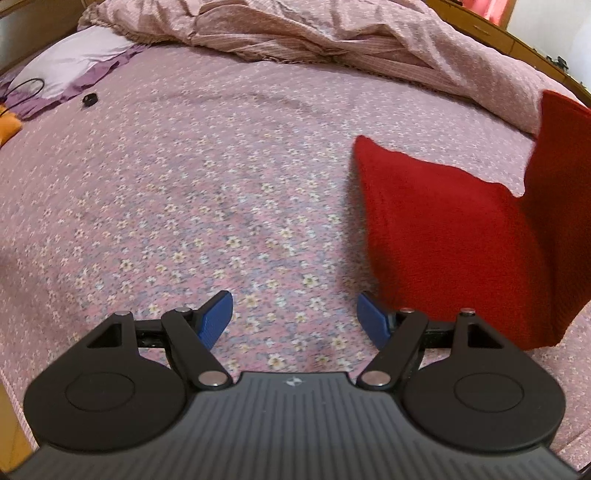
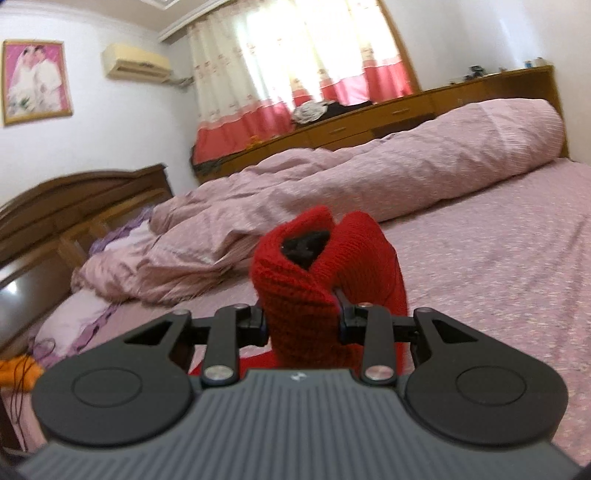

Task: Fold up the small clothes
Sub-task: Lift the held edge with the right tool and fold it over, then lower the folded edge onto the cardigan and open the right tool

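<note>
A red knitted garment (image 1: 454,236) lies partly on the flowered bedsheet (image 1: 221,192) at the right of the left wrist view, with its right part lifted up off the bed. My left gripper (image 1: 294,314) is open and empty, low over the sheet just left of the garment's near edge. My right gripper (image 2: 303,321) is shut on a bunched fold of the red garment (image 2: 317,273) and holds it raised above the bed; its pads are hidden by the cloth.
A crumpled pink duvet (image 1: 314,33) lies across the far side of the bed. A lilac pillow (image 1: 70,59), a black cable (image 1: 26,88) and a small black ring (image 1: 89,99) are at the far left. A wooden headboard (image 2: 74,206) and dresser (image 2: 424,107) border the bed.
</note>
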Action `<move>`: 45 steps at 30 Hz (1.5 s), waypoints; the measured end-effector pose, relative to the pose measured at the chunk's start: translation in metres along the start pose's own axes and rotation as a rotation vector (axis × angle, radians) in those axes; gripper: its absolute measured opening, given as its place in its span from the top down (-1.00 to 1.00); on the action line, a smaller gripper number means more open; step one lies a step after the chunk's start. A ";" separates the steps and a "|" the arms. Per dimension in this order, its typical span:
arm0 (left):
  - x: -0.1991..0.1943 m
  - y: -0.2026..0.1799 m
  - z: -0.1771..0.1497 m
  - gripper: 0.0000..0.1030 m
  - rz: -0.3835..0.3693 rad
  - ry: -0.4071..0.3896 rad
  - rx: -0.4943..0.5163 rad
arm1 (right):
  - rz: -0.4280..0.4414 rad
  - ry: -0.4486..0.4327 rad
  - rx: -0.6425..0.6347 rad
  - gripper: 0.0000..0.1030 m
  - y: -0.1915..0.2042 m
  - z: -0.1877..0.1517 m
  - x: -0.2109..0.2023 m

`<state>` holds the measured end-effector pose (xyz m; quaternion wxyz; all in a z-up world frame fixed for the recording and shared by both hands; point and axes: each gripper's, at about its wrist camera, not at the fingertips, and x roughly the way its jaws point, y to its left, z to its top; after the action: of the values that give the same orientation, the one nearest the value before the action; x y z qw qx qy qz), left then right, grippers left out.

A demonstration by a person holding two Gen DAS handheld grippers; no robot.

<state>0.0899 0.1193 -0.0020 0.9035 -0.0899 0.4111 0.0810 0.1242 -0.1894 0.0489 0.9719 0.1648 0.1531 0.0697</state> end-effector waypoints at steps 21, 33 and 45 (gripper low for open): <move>-0.007 0.051 -0.012 -0.52 -0.006 -0.004 -0.103 | 0.055 0.213 -0.281 0.33 0.090 -0.064 0.047; -0.022 0.073 -0.011 -0.52 0.015 -0.034 -0.143 | 0.144 0.237 -0.343 0.33 0.141 -0.088 0.048; -0.039 0.041 0.012 -0.52 -0.017 -0.102 -0.053 | 0.214 0.264 -0.273 -0.08 0.130 -0.090 0.016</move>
<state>0.0644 0.1590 0.0310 0.9213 -0.1128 0.3614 0.0888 0.0989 -0.0376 0.0080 0.9438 0.0364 0.2496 0.2135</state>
